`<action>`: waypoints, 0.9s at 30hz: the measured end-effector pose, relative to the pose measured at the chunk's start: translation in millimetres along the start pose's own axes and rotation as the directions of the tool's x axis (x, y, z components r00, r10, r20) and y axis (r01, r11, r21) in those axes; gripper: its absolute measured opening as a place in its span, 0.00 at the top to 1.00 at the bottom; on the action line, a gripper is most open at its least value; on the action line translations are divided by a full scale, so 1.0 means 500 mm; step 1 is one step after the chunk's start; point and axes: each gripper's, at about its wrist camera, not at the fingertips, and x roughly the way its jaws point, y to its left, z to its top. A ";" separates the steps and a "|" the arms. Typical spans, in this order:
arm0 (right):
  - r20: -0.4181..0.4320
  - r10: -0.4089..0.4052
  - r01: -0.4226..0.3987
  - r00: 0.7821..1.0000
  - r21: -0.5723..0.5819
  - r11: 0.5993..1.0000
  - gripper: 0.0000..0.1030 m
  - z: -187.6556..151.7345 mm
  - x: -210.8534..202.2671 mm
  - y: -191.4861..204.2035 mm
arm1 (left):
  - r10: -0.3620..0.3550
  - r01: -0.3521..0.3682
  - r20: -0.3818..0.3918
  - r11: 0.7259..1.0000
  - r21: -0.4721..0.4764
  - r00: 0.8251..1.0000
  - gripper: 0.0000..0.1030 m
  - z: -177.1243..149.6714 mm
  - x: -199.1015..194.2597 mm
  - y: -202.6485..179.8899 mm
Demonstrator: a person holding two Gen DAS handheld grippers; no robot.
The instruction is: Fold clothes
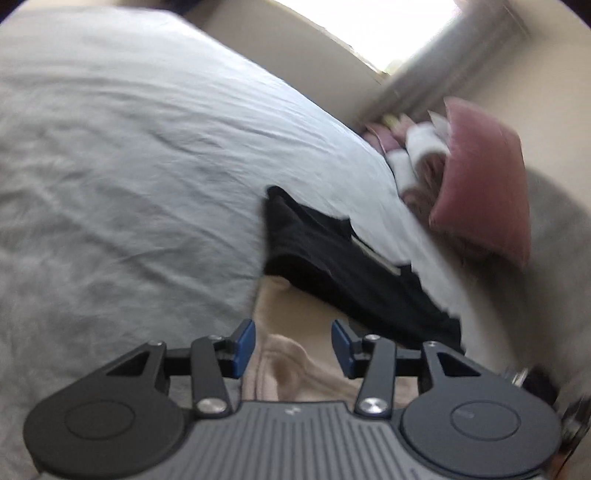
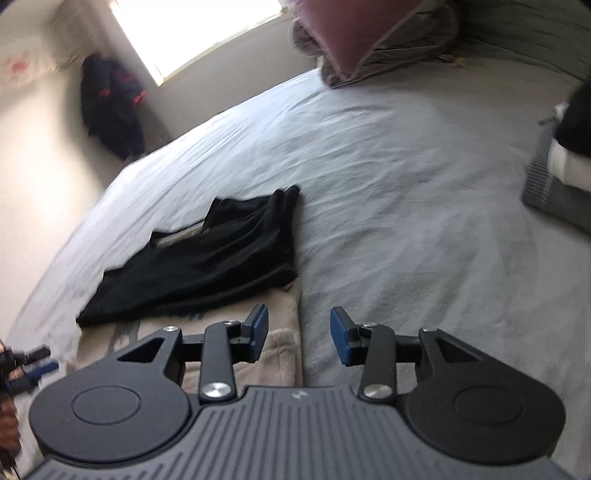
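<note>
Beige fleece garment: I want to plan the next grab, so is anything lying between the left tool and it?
Nothing visible does: the beige fleece garment lies directly under the open left tool. The folded black garment overlaps only its far end.

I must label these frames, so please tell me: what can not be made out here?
- Beige garment, left wrist view: its near part is hidden behind the left gripper.
- Black garment, right wrist view: motion blur hides its type.
- Dark clothing in the corner: blurred, type unclear.
- Pink cushion: cut by the top edge.
</note>
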 end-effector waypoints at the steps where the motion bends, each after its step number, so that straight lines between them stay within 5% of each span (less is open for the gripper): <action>1: -0.009 0.002 -0.002 1.000 -0.023 1.000 0.59 -0.003 0.003 0.006 | 0.006 -0.006 -0.013 1.000 0.020 1.000 0.55 -0.004 0.008 -0.007; 13: -0.087 -0.010 0.001 0.996 -0.106 0.994 0.61 -0.032 0.013 0.047 | 0.102 -0.098 -0.012 0.976 0.196 0.995 0.59 -0.035 0.032 -0.044; 17: -0.074 -0.048 0.036 0.996 -0.161 0.986 0.83 -0.042 0.012 0.069 | 0.138 -0.136 0.010 0.957 0.258 0.990 0.66 -0.046 0.040 -0.061; 22: -0.030 -0.074 0.067 0.997 -0.188 0.980 0.91 -0.049 0.006 0.080 | 0.151 -0.153 0.028 0.963 0.222 0.988 0.90 -0.044 0.044 -0.045; 27: 0.031 -0.082 0.086 0.996 -0.172 0.981 0.92 -0.046 -0.012 0.083 | 0.112 -0.122 0.063 0.975 0.187 0.992 0.93 -0.041 0.023 -0.044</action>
